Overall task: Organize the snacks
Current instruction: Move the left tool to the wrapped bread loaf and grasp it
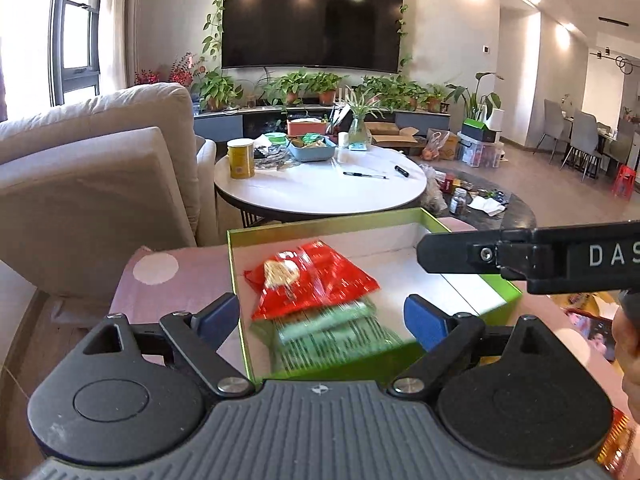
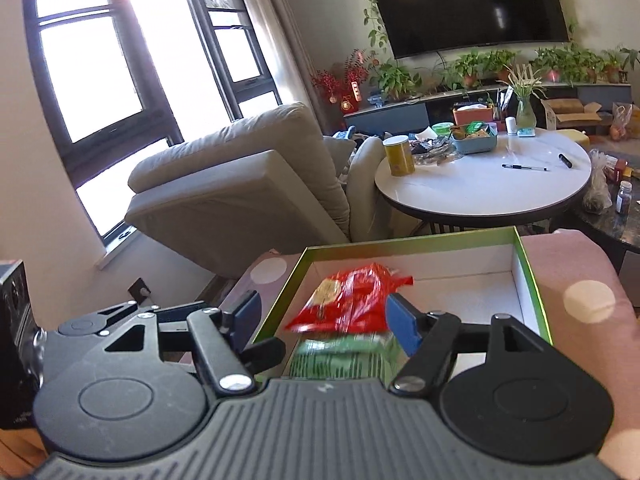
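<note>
An open green box point(image 1: 320, 222) with a white inside stands on a pink dotted cloth point(image 1: 180, 276). Inside it, a red snack packet point(image 1: 316, 280) lies on top of a green packet point(image 1: 336, 332). My left gripper point(image 1: 320, 320) hovers open over the box's near end, its left pad outside the box wall, and grips nothing. A black finger point(image 1: 440, 254) of the other gripper reaches in from the right. In the right wrist view my right gripper point(image 2: 324, 318) is also open above the box point(image 2: 400, 242), with the red packet point(image 2: 352, 300) and green packet point(image 2: 344, 354) lying loose beneath it.
Beyond the box stands a round white table point(image 1: 320, 196) with a yellow can point(image 1: 241, 158), a blue basket point(image 1: 312, 148) and pens. A beige armchair point(image 1: 100, 184) is to the left. A low dark table point(image 1: 500, 204) with jars is to the right. A hand point(image 1: 628, 332) shows at the right edge.
</note>
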Demonstrator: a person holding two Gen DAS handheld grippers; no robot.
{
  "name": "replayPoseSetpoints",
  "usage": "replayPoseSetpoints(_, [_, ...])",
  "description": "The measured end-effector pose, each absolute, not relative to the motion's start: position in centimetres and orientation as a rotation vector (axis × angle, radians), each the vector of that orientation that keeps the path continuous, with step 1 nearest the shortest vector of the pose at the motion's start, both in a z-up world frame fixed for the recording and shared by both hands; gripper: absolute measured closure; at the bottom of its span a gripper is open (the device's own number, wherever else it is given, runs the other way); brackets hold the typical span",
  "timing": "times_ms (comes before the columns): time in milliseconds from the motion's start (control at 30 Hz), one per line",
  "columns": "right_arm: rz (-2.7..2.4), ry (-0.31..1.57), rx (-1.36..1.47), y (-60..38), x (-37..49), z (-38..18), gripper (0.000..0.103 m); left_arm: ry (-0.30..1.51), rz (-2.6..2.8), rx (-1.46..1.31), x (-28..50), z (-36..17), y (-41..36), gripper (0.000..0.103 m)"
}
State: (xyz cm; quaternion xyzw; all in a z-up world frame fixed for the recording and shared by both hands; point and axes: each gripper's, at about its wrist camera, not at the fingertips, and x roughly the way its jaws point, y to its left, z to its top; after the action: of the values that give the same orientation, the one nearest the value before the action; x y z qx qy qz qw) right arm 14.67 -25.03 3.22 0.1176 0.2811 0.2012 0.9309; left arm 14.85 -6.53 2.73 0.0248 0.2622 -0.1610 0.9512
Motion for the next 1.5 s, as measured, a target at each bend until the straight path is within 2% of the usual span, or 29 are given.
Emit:
replayPoseSetpoints(667, [0.314,0.663,0.241,-28.2,9.8,-0.3,0.042,0.62,-0.431,0.07,6.4,-0.4,-9.3,0.014])
replayPoseSetpoints(1033, [0.298,0.666,0.281,-29.4,9.4,-1.4,0.039,0.654,-0.516,0.207,4.6,-2.1,-13.9,0.012])
replayPoseSetpoints(1433, [0.303,0.7,0.257,-29.0,9.8,-2.8,0.038,0.723,-0.44,0.264,5.3,-3.9,-14.4,0.012])
replayPoseSetpoints(1500, [0.304,0.707,0.256,-29.0,9.8,-3.0,0.038,0.739,-0.41,0.257,5.7,-4.3,-13.9,0.009])
